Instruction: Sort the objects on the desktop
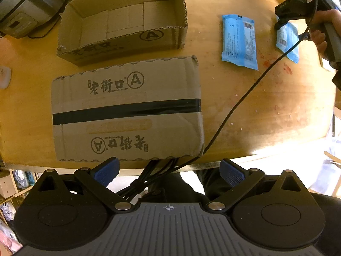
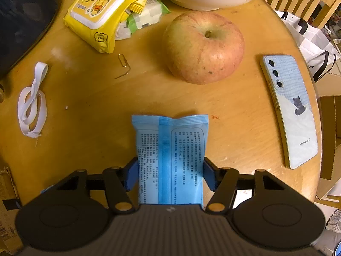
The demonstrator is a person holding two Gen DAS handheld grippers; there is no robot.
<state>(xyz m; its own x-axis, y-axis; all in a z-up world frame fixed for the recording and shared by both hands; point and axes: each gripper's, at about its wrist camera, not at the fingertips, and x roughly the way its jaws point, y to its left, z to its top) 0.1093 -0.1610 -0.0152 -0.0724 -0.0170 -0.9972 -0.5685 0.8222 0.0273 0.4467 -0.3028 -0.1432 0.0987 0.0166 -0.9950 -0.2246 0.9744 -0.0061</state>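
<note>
Right gripper (image 2: 170, 176) straight over a blue wipes packet (image 2: 169, 160) on the bench (image 2: 96, 111), jaws closed in on its two long edges, pads look pressed on — pickup step, I'd say. Next: lift clean, carry left to the open cardboard box (image 1: 127, 24), far-left; its inside looks empty. Second blue packet (image 1: 238, 41) lies flat between box and right gripper. Near box (image 1: 127, 111) sits upside down, taped. Left gripper (image 1: 169, 173) hangs at the near edge, jaws spread, nothing in them.

Two blue packets (image 1: 238, 40), two cardboard boxes (image 1: 125, 108), one apple (image 2: 203, 48), one phone (image 2: 291, 111), one paperclip (image 2: 123, 64).
</note>
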